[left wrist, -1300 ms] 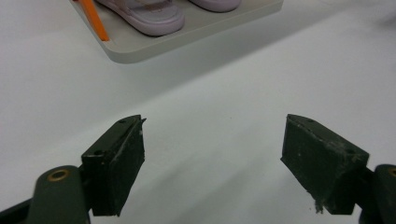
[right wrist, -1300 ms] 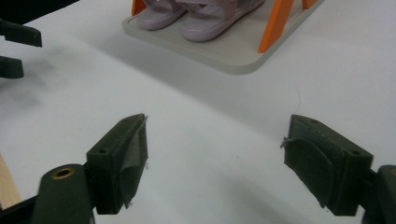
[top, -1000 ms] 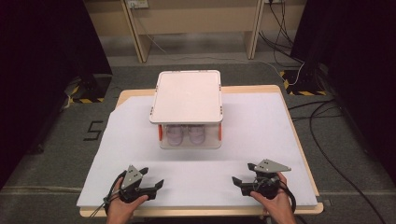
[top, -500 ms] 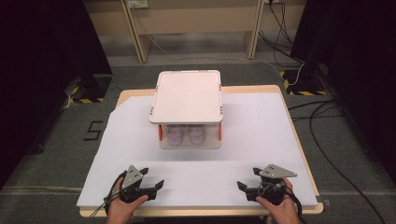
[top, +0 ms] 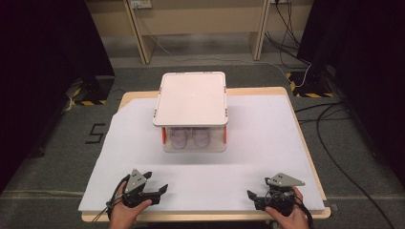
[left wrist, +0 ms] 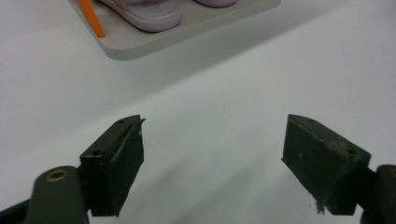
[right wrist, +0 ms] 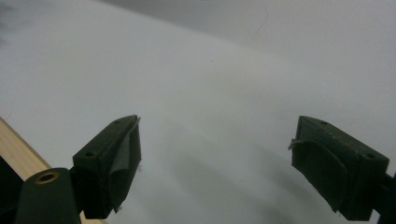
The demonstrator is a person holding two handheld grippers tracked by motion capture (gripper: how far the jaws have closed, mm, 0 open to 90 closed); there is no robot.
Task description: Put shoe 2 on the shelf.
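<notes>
A clear storage box (top: 193, 140) with a white lid (top: 191, 98) and orange latches stands mid-table, a pair of lilac shoes (top: 188, 137) inside. My left gripper (top: 156, 182) rests open on the white sheet near the front left, jaws wide apart with nothing between them. In the left gripper view, the left gripper (left wrist: 215, 123) points at the box base (left wrist: 187, 30), where one shoe (left wrist: 144, 14) and an orange latch (left wrist: 91, 18) show. My right gripper (top: 253, 198) lies open near the front right, angled leftward. The right gripper (right wrist: 218, 126) holds nothing over bare sheet.
A white sheet (top: 267, 138) covers the wooden table (top: 296, 119); its wooden front edge (right wrist: 18, 144) lies close by my right gripper's left jaw. Cables (top: 334, 143) trail on the floor at right. Dark curtains flank both sides.
My right gripper has drawn back toward the table's near edge and slightly to the right. The left gripper and the box have stayed put.
</notes>
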